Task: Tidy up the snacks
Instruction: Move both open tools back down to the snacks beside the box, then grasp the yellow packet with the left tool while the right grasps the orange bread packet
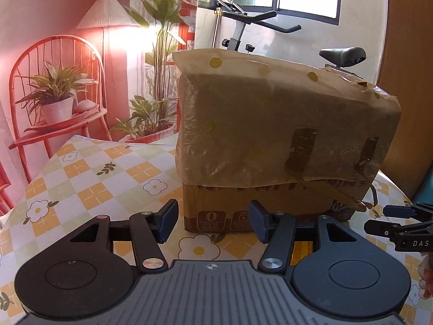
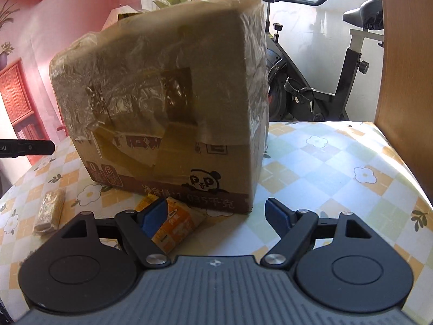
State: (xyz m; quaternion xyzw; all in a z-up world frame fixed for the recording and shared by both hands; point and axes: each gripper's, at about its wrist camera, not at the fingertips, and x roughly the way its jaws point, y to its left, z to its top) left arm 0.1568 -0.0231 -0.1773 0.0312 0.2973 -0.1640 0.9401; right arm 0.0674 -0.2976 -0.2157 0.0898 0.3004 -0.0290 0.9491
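Left tongs [image 1: 213,220] stand open above the table [image 1: 89,173], nothing between the dark blue pads; they point at the lower left corner of the cardboard box [image 1: 270,140]. Right tongs [image 2: 216,214] are likewise open and empty, aimed at the box's lower right corner.

Left to right in the right wrist view: a small clear-wrapped brown snack bar [image 2: 50,212] lies flat on the table, apart from the box. Next, an orange and white snack packet [image 2: 177,230] lies just beside the foot of the box, partly behind the left pad of the right tongs; its print is too small to read. A further yellow wrapper edge [image 2: 144,203] shows beside it.

The box stands upright on the table, upper part wrapped in clear tape and film. Printed low on its face: a panda cartoon [image 2: 204,181], Chinese characters, and digits that appear to read "035" ahead of two characters. In the left wrist view a panel with a "0" [image 1: 209,216] is legible; yellow round stickers [image 1: 216,62] dot the top flap.

The table cloth carries a checked flower pattern. The letters "DAS" show on the right tongs' body at the left view's right edge.

An exercise bike [image 2: 338,75] stands behind the table.
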